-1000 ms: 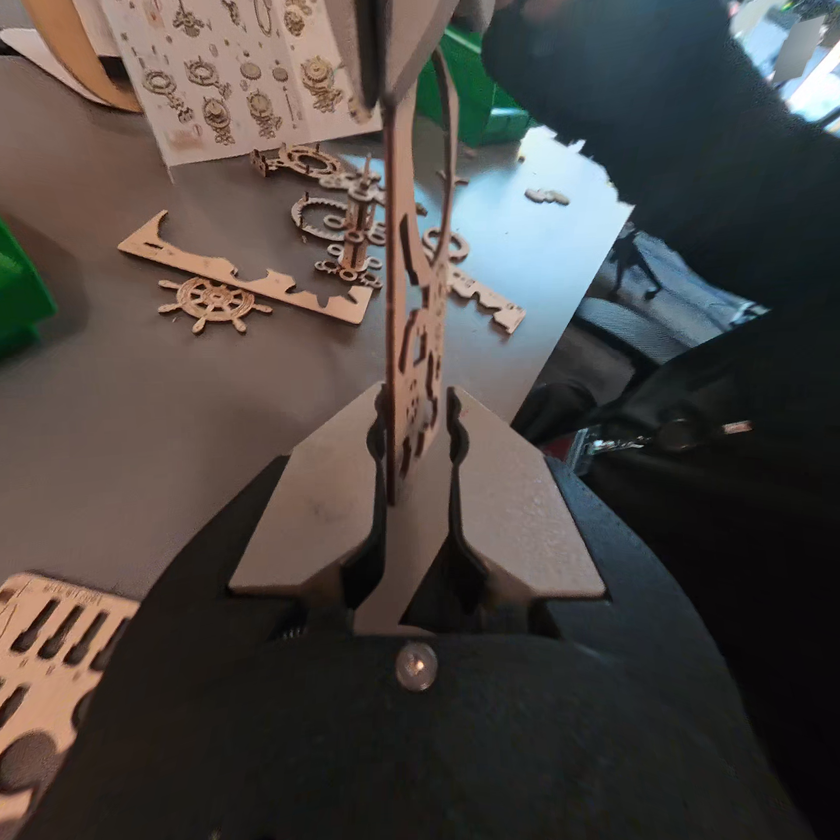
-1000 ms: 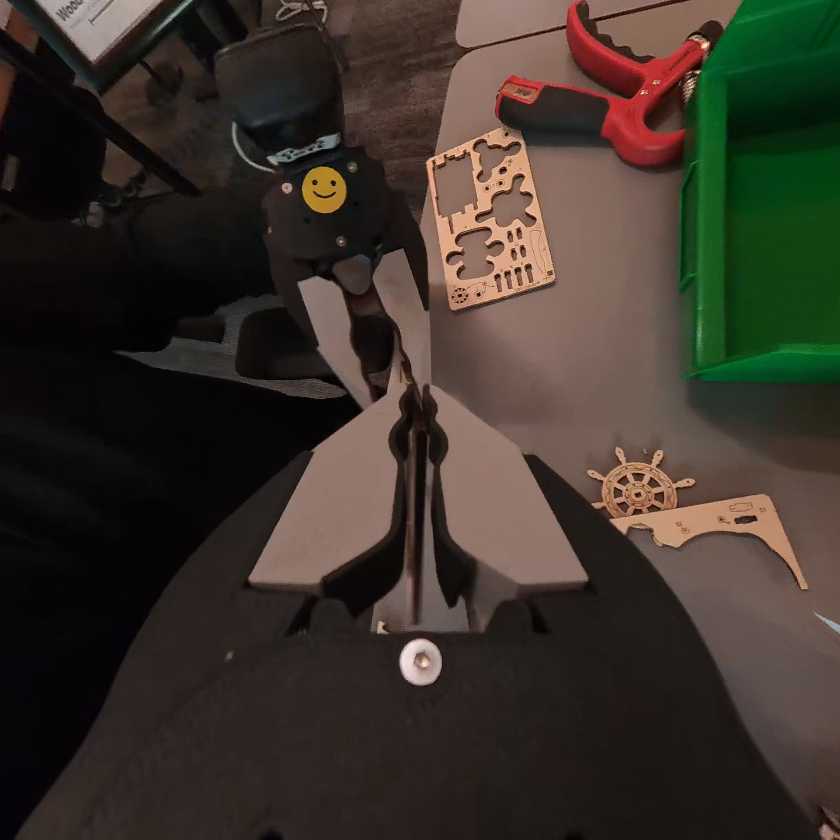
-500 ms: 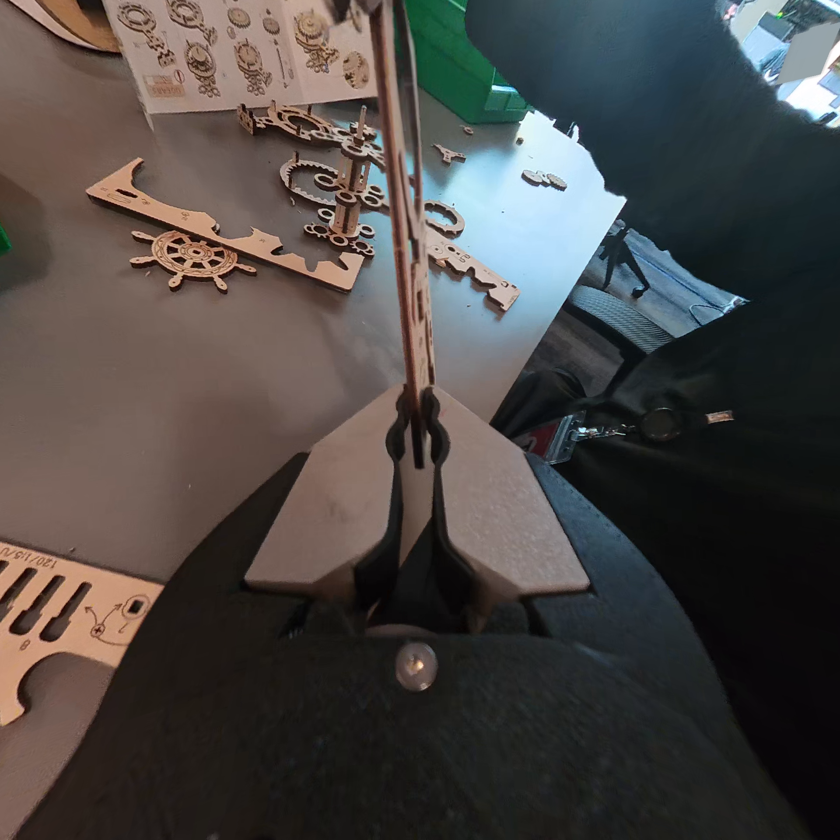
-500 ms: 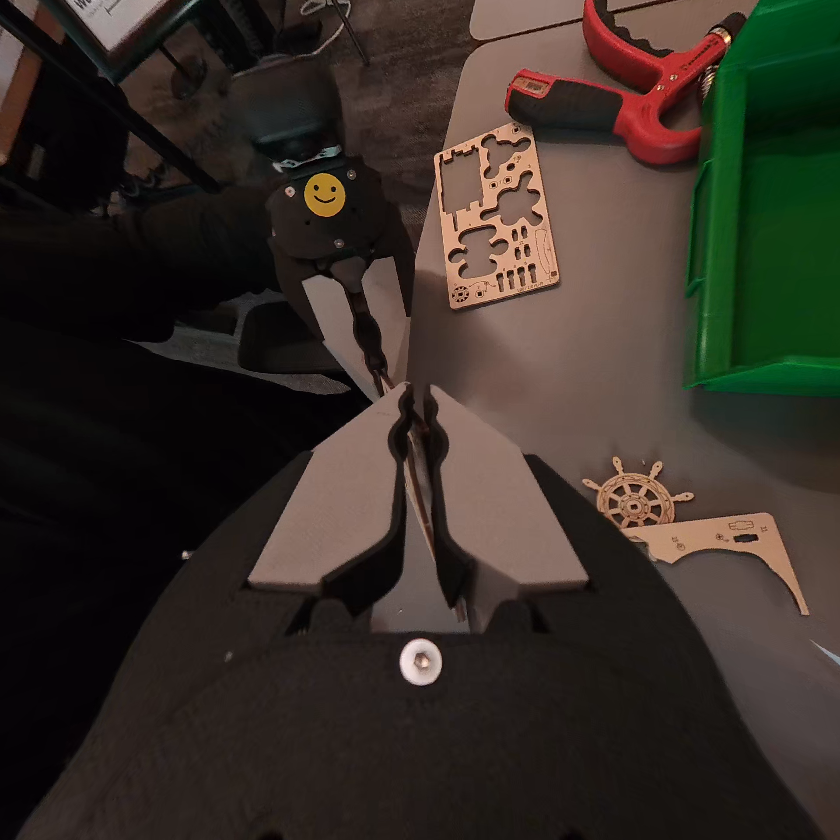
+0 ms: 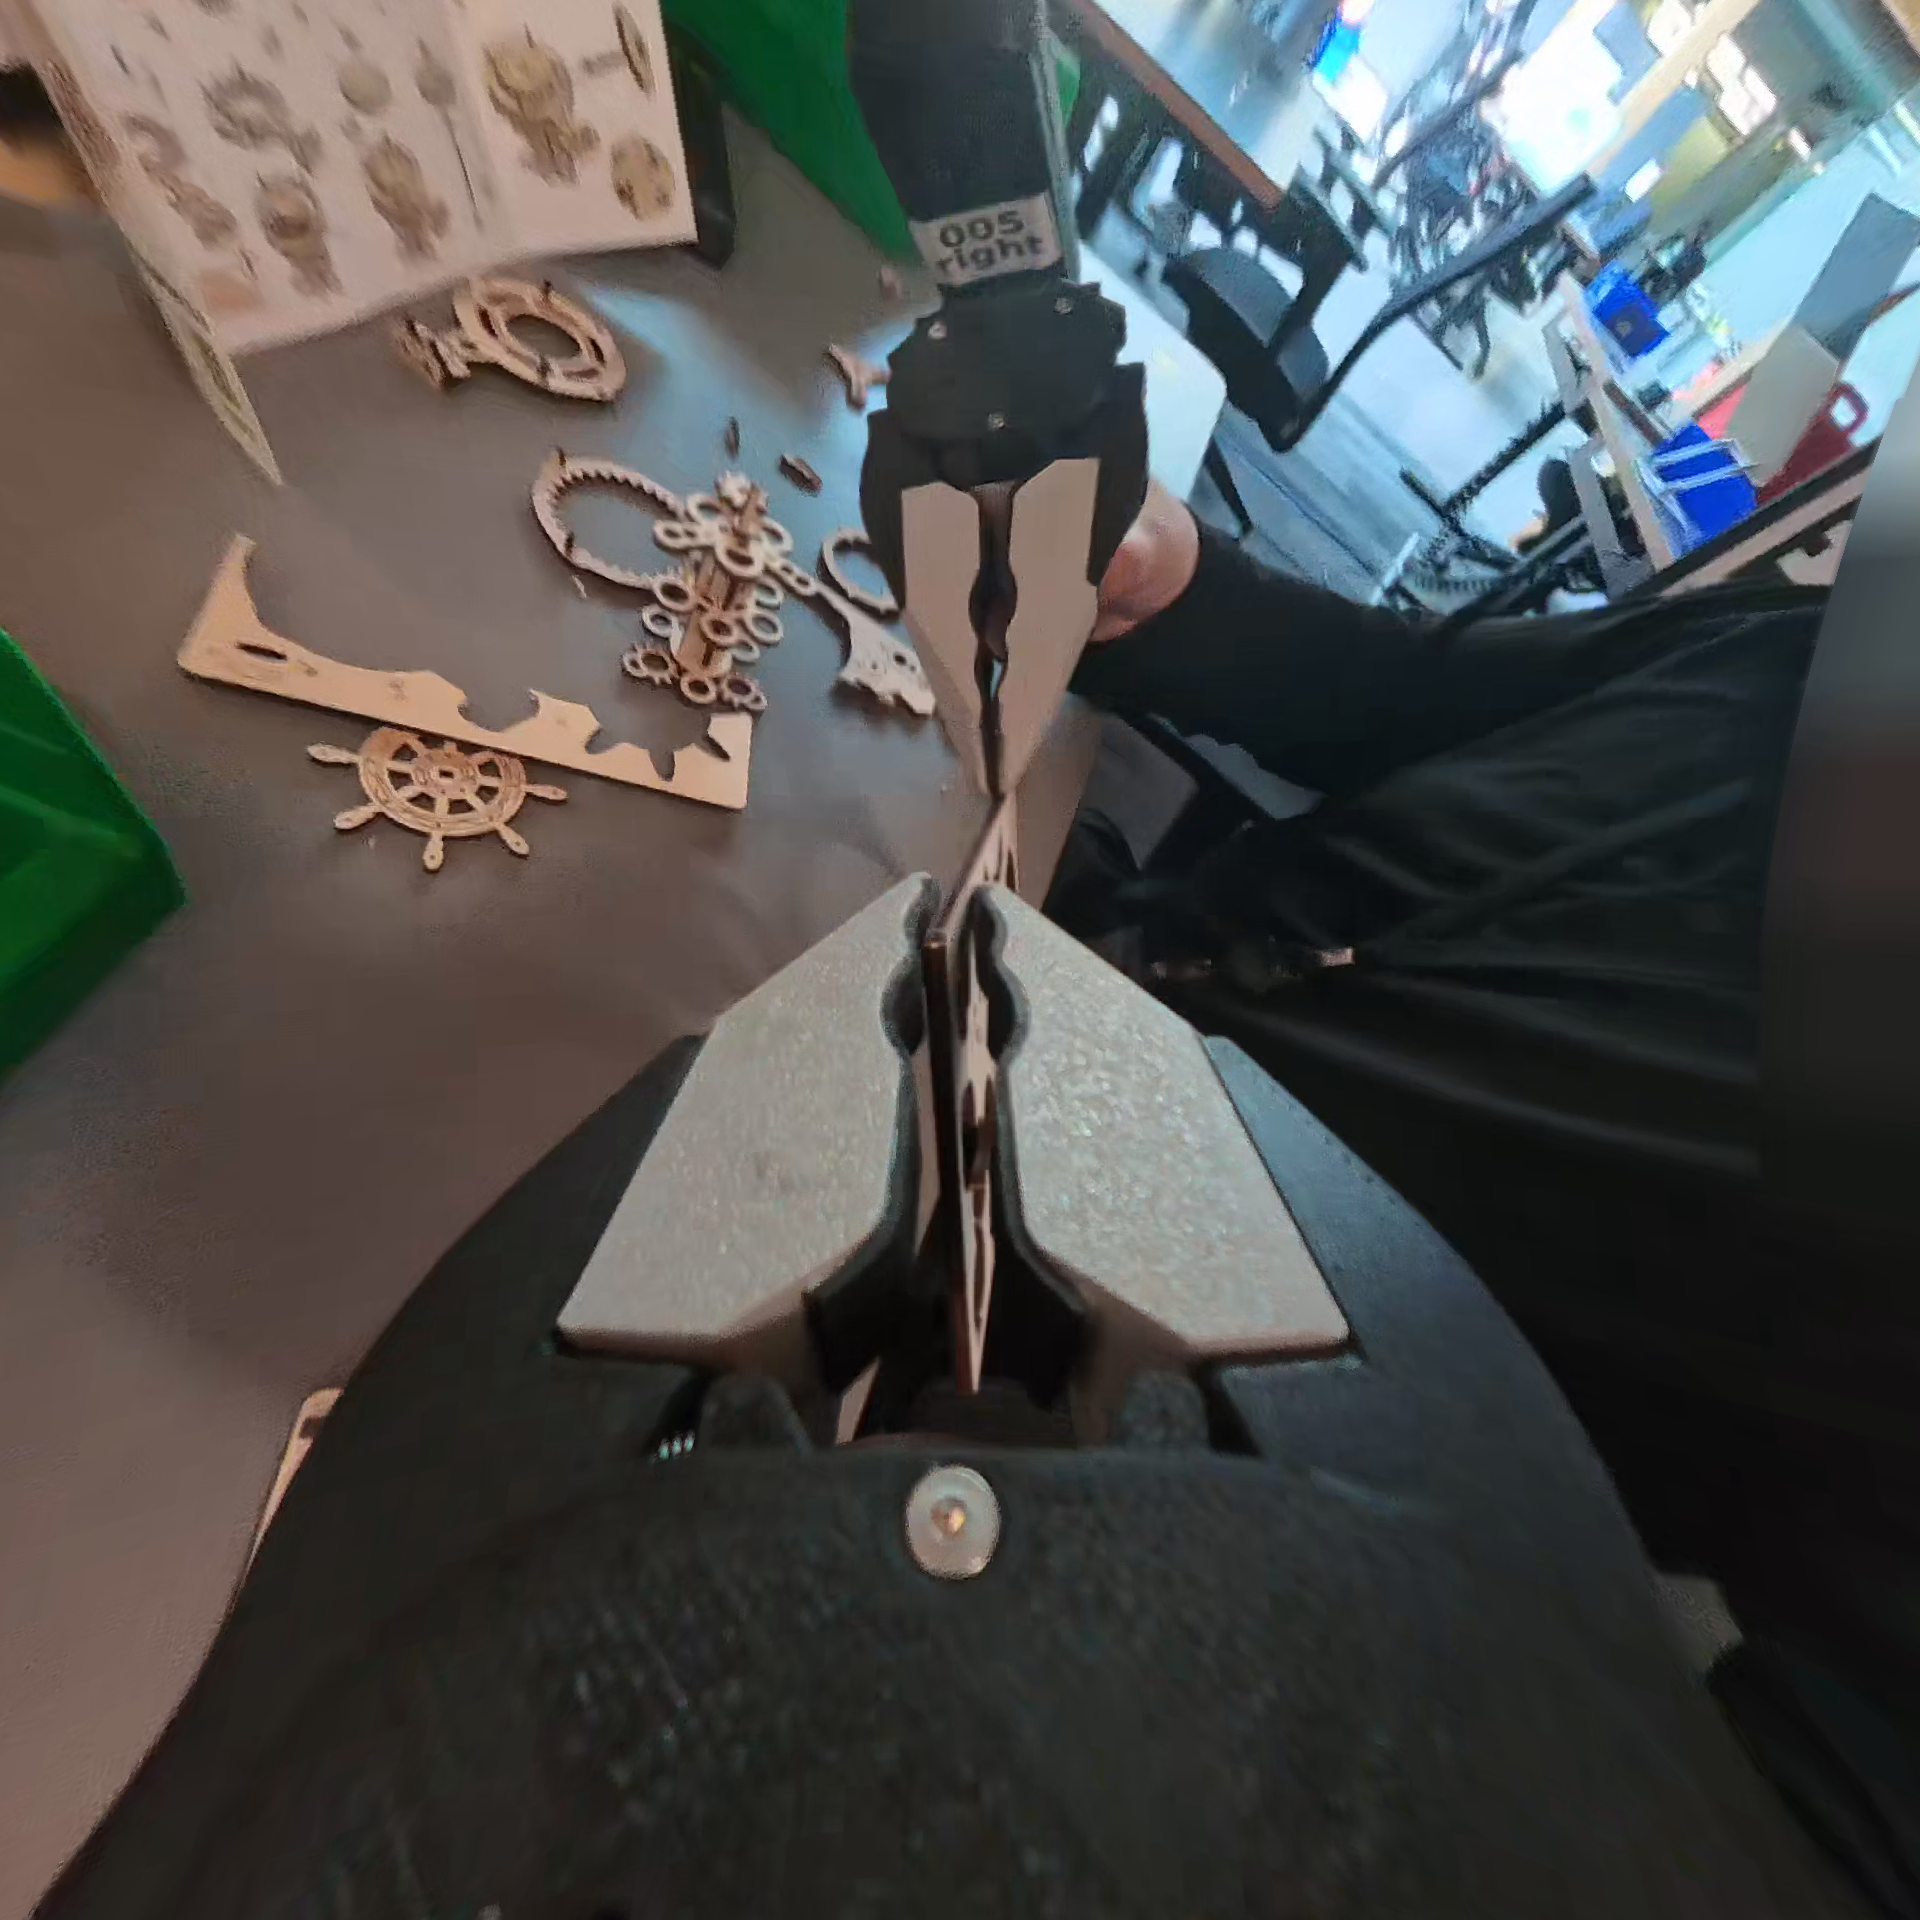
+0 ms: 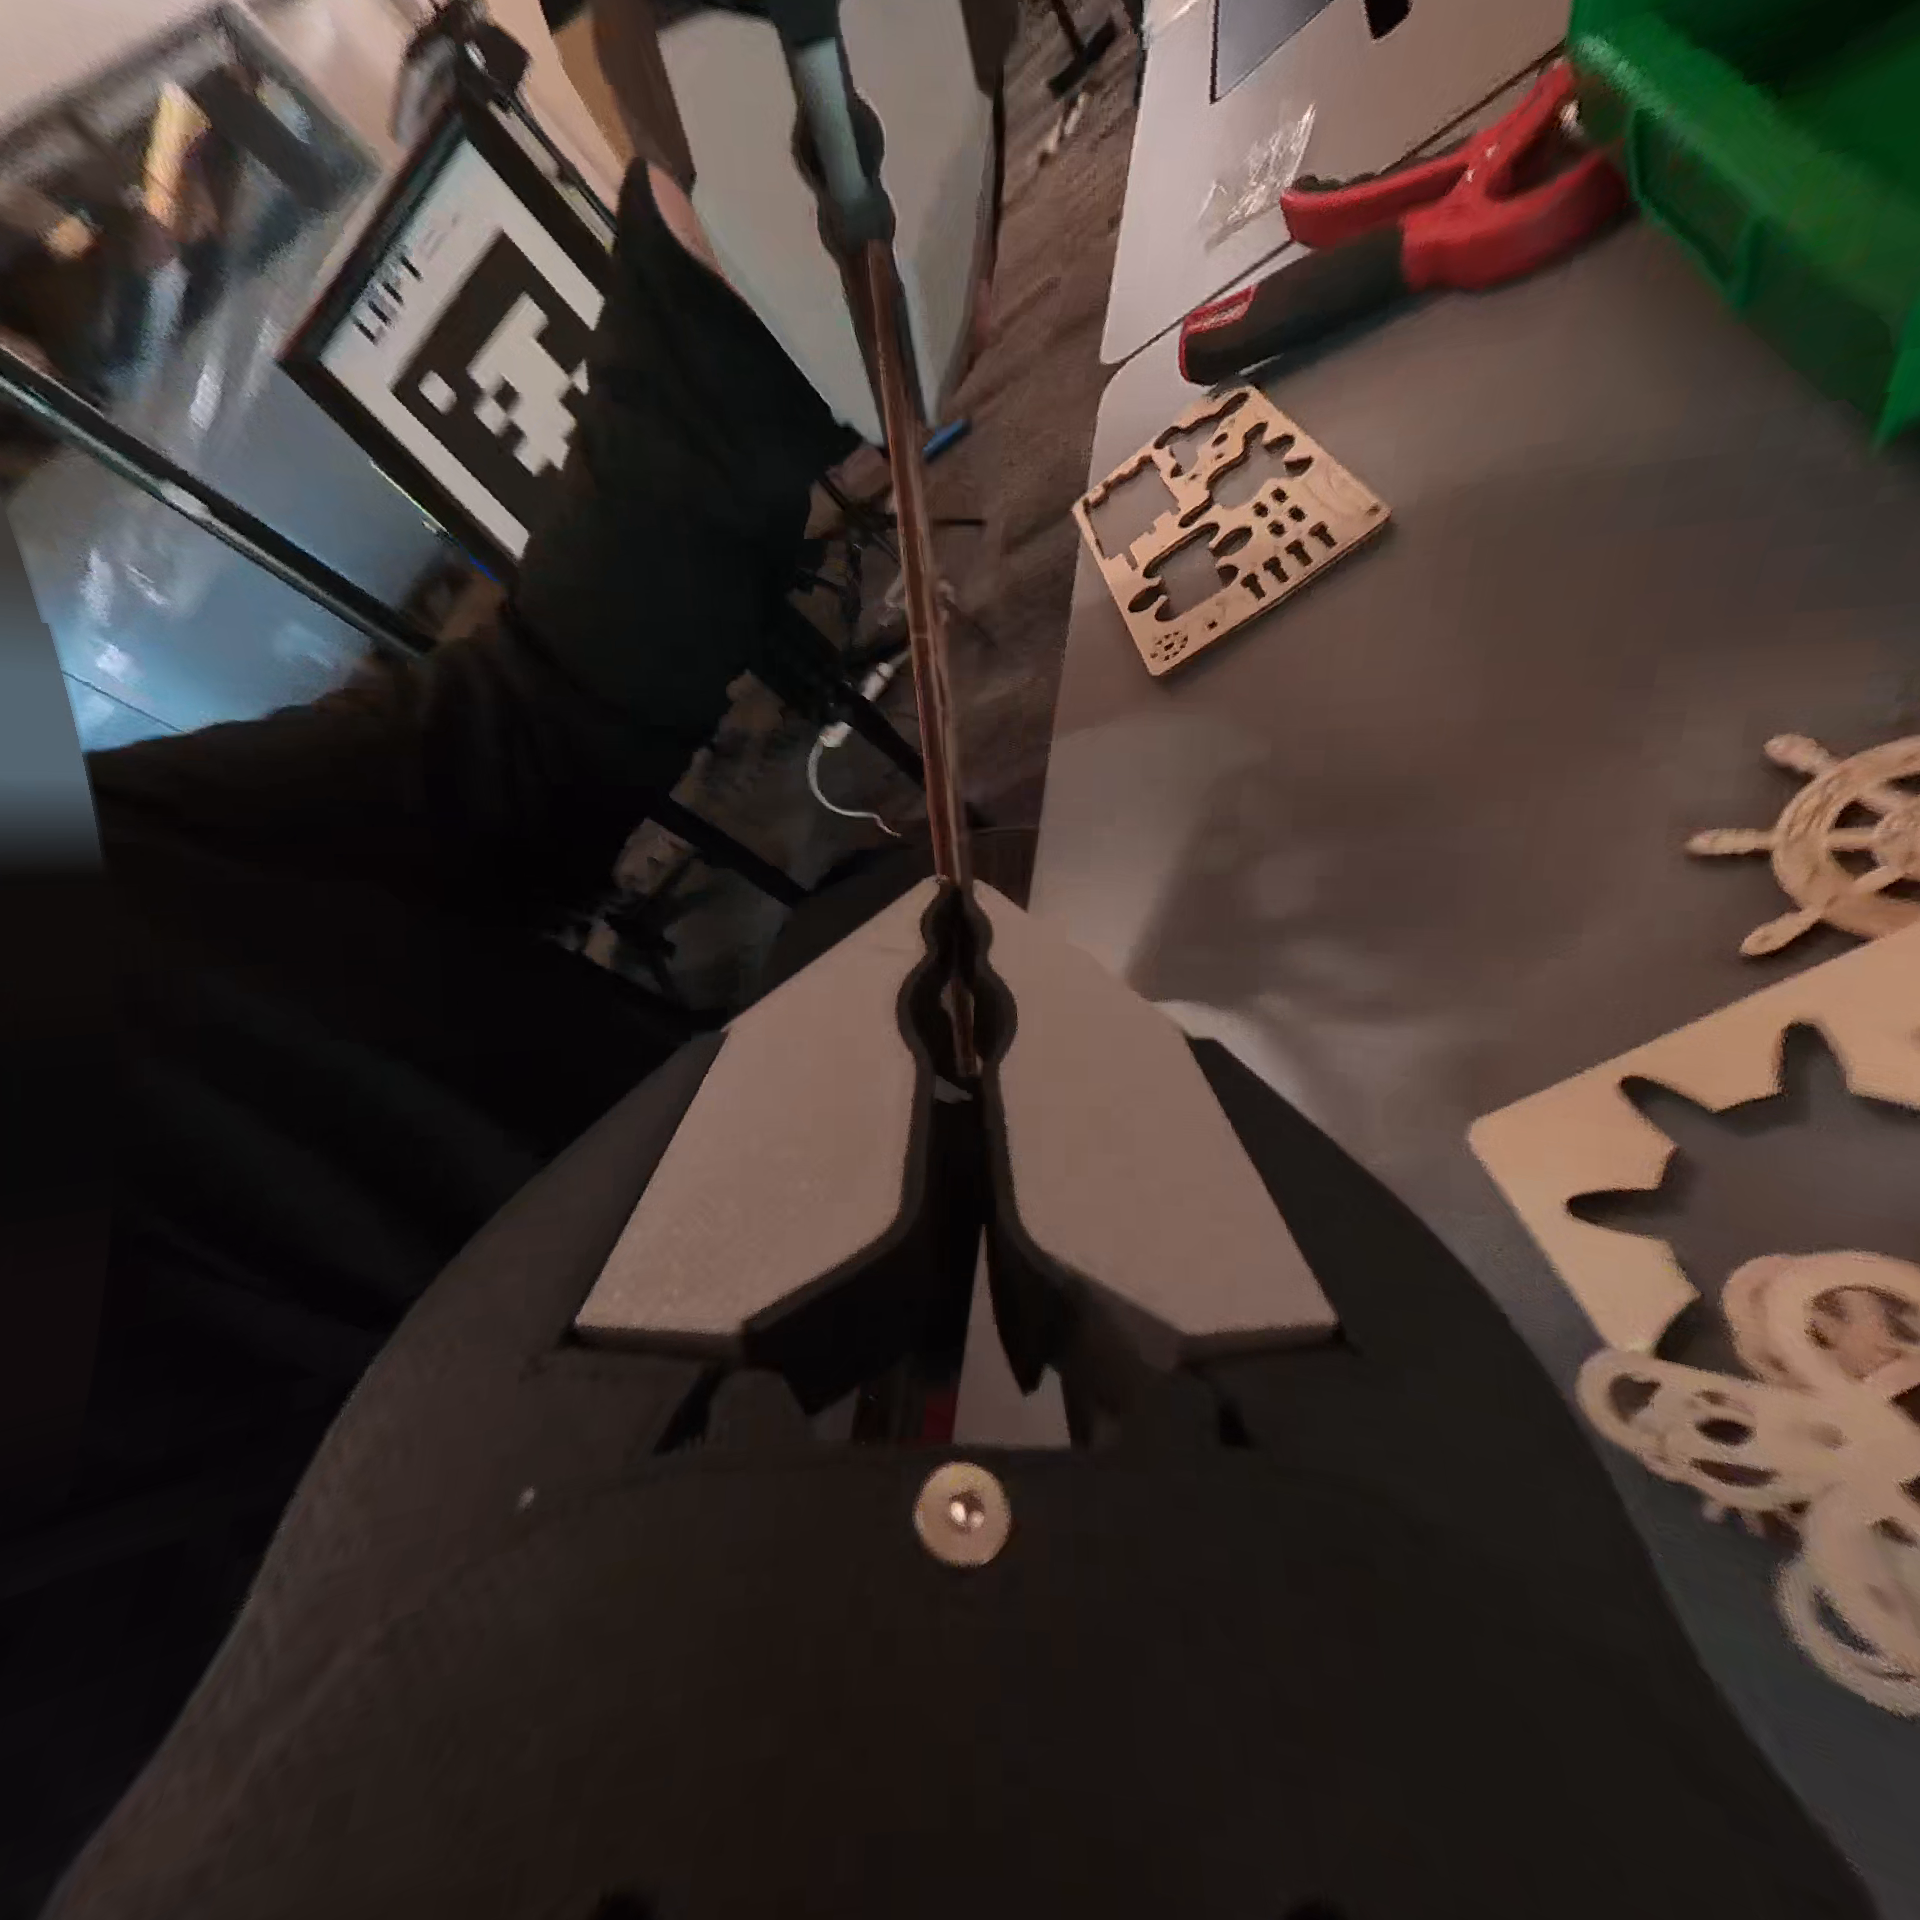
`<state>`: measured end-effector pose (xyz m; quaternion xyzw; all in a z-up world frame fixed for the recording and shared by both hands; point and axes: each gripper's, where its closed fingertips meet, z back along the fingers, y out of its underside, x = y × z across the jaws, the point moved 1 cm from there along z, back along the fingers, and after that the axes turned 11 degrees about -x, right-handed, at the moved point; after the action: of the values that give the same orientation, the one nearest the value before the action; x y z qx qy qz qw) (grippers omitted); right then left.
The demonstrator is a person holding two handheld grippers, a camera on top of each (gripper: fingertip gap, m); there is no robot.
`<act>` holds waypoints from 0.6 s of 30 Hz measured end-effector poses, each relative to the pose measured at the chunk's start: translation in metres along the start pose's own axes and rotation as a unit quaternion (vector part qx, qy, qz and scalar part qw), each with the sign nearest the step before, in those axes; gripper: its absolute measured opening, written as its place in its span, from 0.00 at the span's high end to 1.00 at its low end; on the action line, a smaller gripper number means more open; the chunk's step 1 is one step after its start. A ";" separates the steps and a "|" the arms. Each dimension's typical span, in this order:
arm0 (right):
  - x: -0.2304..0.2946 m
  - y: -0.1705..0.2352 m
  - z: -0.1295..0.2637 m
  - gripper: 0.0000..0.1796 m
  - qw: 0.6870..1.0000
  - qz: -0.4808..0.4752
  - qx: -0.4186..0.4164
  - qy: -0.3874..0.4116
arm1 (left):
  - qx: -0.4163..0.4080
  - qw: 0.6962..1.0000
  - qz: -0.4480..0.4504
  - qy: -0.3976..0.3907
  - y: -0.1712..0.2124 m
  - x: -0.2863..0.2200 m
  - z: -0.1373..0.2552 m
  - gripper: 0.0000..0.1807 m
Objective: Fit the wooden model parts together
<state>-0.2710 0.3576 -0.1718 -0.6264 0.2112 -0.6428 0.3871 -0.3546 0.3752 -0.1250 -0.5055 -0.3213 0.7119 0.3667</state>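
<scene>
Two handheld grippers meet above the near edge of a grey surface (image 5: 312, 1091), each pinching an end of the same thin, flat wooden model piece with cut-out holes (image 5: 971, 1091).

In the left wrist view, the left gripper (image 5: 951, 914) has its grey fingers (image 5: 790, 1143) pressed against the piece, which stands on edge between them and runs forward out of the tips. Beyond, the right gripper (image 5: 994, 774) points back toward the camera, its fingers closed on the far end of the piece.

In the right wrist view, the right gripper (image 6: 951, 909) clamps the piece, seen edge-on as a thin dark strip (image 6: 920, 582) running up and away.

On the surface to the left lie loose parts: a pale wooden ship's wheel (image 5: 436, 779), just beside a long flat wooden strip with a notched edge (image 5: 436, 696), a small upright stack of wooden gears on a post (image 5: 717, 603), and a toothed wooden ring (image 5: 597, 520). A folded paper instruction sheet (image 5: 343, 156) stands behind them. A green plastic bin (image 5: 62, 852) sits at the far left.

The right wrist view also shows a punched-out wooden sheet (image 6: 1231, 540) and a red-and-black clamp (image 6: 1403, 249).
</scene>
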 end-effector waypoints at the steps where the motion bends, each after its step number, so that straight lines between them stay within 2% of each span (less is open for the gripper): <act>1: -0.001 0.005 -0.001 1.00 1.000 -0.018 -0.005 -0.009 | 0.023 1.000 0.007 -0.004 0.001 0.006 -0.003 0.99; 7: -0.022 0.033 -0.009 1.00 0.999 -0.033 0.021 0.025 | 0.116 0.993 0.032 -0.006 0.019 0.024 -0.025 0.99; 18: -0.027 0.042 -0.016 1.00 0.998 0.002 0.044 0.051 | 0.125 0.991 0.038 0.007 0.022 0.036 -0.037 0.98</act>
<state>-0.2793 0.3495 -0.2228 -0.5744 0.2035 -0.6818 0.4047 -0.3315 0.3973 -0.1715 -0.4723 -0.2076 0.7565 0.4019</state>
